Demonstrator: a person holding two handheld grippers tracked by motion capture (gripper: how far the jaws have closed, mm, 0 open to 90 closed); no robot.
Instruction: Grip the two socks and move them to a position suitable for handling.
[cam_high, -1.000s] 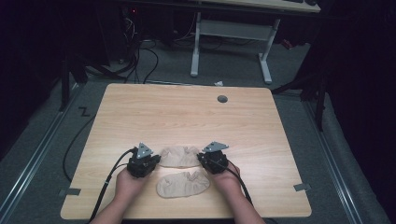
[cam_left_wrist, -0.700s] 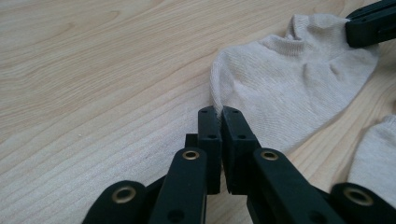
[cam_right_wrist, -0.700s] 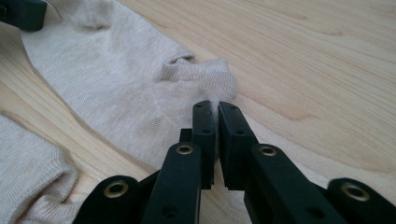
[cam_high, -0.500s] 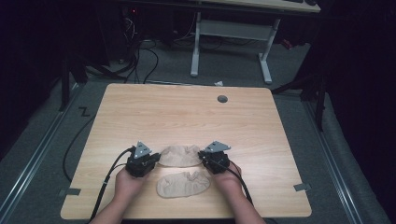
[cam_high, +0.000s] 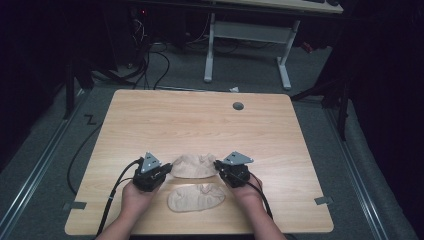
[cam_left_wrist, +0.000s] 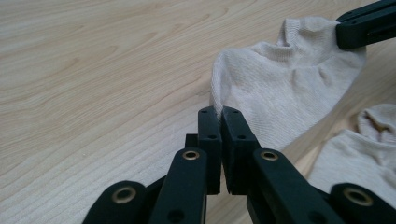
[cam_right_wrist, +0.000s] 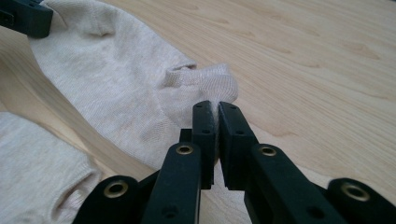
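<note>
- Down near the front edge of the pale wooden bench (cam_high: 200, 120), two cream knitted ankle socks lie close together, one behind the other.
- The farther cream sock (cam_high: 194, 165) is stretched sideways between the two hand-held tools, slightly rumpled along its upper edge.
- The left tongs (cam_left_wrist: 219, 116) are pressed together on that sock's left end; in the left gripper view a thin edge of knit sits between the black jaws.
- The right tongs (cam_right_wrist: 215, 112) are likewise clamped on the sock's opposite end, beside its cuffed opening, with fabric visibly pinched between the jaws.
- The nearer cream sock (cam_high: 195, 198) lies flat and loose on the bench, just in front of the held one and between the person's two hands.
- The left hand (cam_high: 136, 196) and right hand (cam_high: 250, 190) each grip a tool body, with black cables trailing back toward the bench's front edge.
</note>
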